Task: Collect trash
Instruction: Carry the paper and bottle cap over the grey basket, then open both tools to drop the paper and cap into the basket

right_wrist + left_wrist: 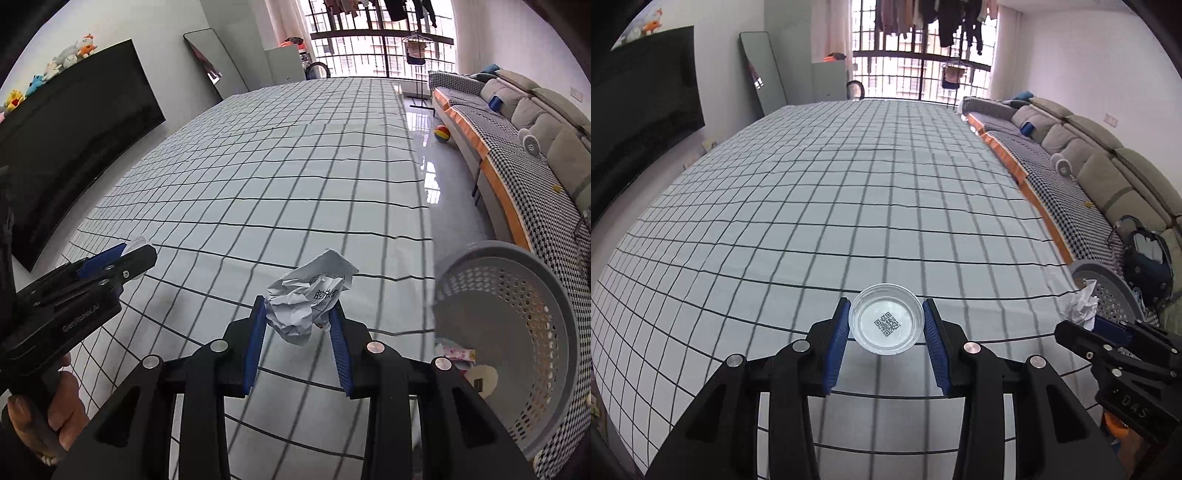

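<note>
My left gripper (886, 314) is shut on a clear plastic cup (885, 319) with a QR code on its bottom, held above the checked tablecloth (831, 192). My right gripper (298, 314) is shut on a crumpled white paper ball (304, 299), also held above the cloth. The grey perforated trash basket (517, 332) stands past the table's right edge, to the right of the right gripper, with some wrappers inside. The right gripper with the paper (1078, 308) shows at the right of the left wrist view. The left gripper (122, 258) shows at the left of the right wrist view.
A long sofa (524, 140) with checked covers runs along the right wall. A coloured ball (441, 133) lies on the floor between table and sofa. A dark TV (66, 147) hangs on the left wall. A backpack (1148, 266) sits behind the basket.
</note>
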{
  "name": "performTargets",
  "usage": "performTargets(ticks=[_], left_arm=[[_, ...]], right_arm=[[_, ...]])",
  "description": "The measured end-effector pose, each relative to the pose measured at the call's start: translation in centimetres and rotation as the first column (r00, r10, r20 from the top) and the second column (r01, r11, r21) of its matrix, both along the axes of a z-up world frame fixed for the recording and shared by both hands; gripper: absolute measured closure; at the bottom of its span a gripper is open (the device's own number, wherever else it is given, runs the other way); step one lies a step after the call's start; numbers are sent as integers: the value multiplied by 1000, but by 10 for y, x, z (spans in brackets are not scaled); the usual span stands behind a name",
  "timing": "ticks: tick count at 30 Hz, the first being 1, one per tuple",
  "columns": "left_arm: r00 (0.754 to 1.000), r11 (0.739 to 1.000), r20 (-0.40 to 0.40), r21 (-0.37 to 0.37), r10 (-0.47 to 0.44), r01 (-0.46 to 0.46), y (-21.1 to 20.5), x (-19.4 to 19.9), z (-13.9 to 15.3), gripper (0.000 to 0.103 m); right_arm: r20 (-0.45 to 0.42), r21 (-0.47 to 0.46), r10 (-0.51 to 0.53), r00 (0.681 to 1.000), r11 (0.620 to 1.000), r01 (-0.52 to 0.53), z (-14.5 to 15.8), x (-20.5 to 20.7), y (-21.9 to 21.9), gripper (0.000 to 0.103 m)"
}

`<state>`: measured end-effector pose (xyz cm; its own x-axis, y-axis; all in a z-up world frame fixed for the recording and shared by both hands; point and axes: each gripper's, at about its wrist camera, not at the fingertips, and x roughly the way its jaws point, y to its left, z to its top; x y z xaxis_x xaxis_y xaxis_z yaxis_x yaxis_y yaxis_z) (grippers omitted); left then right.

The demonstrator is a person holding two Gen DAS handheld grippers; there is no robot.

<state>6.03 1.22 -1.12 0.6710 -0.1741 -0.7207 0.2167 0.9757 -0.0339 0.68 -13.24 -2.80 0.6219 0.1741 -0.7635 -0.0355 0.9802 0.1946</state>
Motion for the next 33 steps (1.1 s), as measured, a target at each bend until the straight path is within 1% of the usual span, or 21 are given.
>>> performTargets(ticks=[7,13,19,25,28,30,32,33], left_arm=[[991,991,28,-23,-133,134,-78,-27,15,64],[978,978,7,7,-208,208,-136,-40,4,64],[970,969,-24,22,-244,244,-178,-42,-12,64],[960,960,-52,34,-274,276,-206,-40,-22,63],[958,958,-56,43,-282,284,-216,-41,-26,63],[957,958,-65,44,-282,285,-222,-41,-28,58],[959,958,-65,54,-278,281,-225,-42,-29,45],[959,958,-63,57,-277,281,-226,-43,-29,44]], right_arm=[[24,-20,-122,992,992,122,9,-38,-69,70],[36,-28,-195,980,980,196,5,-62,-121,70],[24,-23,-238,971,971,239,-9,-72,-158,70],[-23,-1,-272,962,962,272,-31,-68,-193,70],[-34,5,-286,958,958,286,-38,-70,-203,70],[-39,6,-296,954,955,296,-42,-71,-209,69],[-44,3,-299,953,954,300,-44,-72,-212,65],[-46,-1,-298,953,954,298,-44,-73,-213,55]])
